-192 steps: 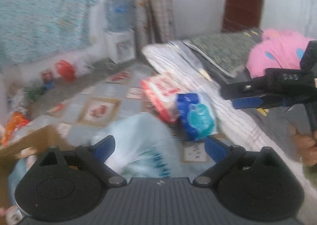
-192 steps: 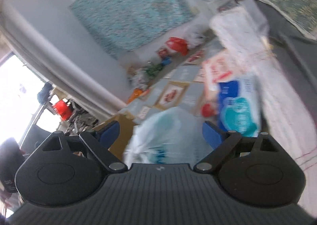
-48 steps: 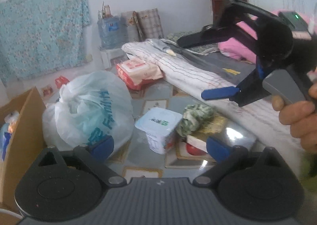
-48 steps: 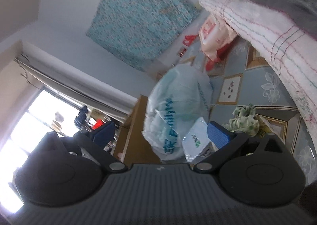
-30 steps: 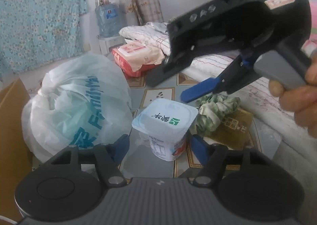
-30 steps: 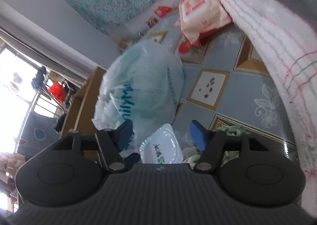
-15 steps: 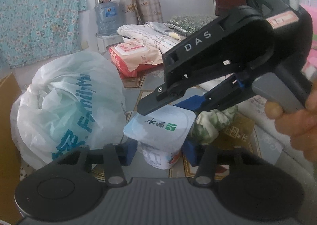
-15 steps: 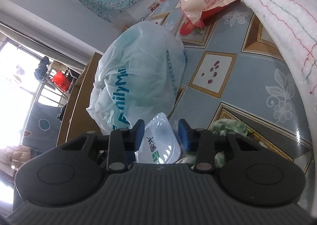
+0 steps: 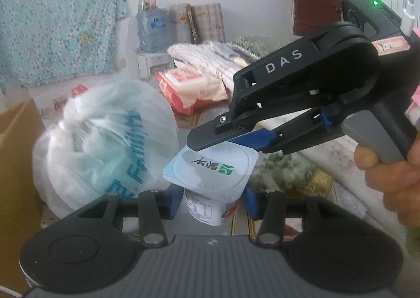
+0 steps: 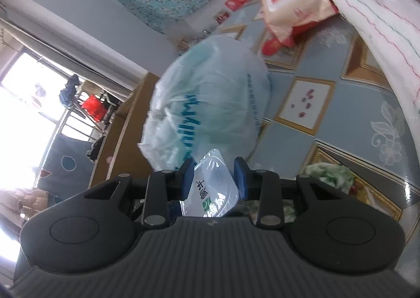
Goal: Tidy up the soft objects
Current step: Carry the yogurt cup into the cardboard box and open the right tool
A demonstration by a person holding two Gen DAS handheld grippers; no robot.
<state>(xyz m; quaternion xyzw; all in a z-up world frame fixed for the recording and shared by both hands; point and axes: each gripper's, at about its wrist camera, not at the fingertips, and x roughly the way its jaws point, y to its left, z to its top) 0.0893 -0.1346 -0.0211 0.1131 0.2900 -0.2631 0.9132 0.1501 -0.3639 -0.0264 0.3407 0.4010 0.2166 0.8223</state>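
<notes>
A white yogurt-style cup [image 9: 210,187] with a square foil lid and green logo sits between my left gripper's [image 9: 211,200] blue pads, which press on its sides. My right gripper [image 10: 214,179] comes in from the right above it, and its pads close on the lid's far edge [image 10: 212,174]; it also shows in the left wrist view [image 9: 252,137]. A tied white and teal plastic bag [image 9: 105,145] lies just left of the cup. A green patterned cloth [image 9: 283,169] lies to the cup's right on the floor.
A cardboard box [image 9: 15,166] stands at the left. A red and white soft pack [image 9: 191,88] lies farther back by a striped mattress [image 9: 215,61]. The floor has patterned tiles [image 10: 328,127]. A water jug [image 9: 152,27] stands at the back wall.
Both grippers have narrowed from wide open onto the cup. The right gripper swung in over the cup's lid, and the left gripper moved closer to the cup.
</notes>
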